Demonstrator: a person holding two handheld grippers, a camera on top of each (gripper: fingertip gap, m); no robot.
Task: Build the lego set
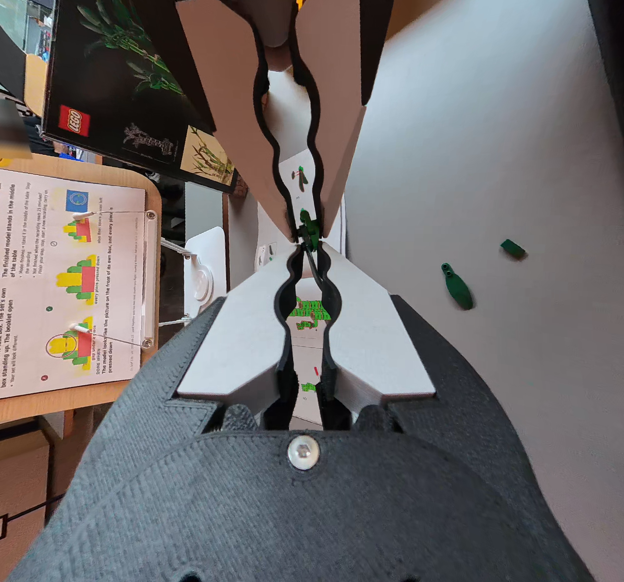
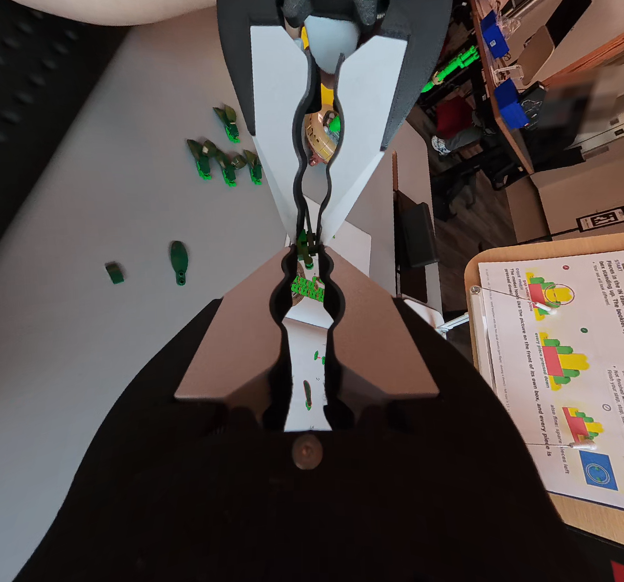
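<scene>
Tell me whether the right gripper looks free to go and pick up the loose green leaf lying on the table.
Probably not yet. The right gripper is shut on a small green piece, tip to tip with the left gripper. The leaf lies alone on bare table, nothing covering it, so it seems reachable once the piece is let go.

Grey table (image 2: 84, 346) carries loose green leaf piece (image 2: 178, 262), small green slope (image 2: 114, 272), leaf cluster (image 2: 226, 157), open booklet (image 2: 304, 380).

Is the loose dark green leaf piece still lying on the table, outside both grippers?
Yes, the dark green leaf piece lies flat on the grey table, left of both grippers.
</scene>
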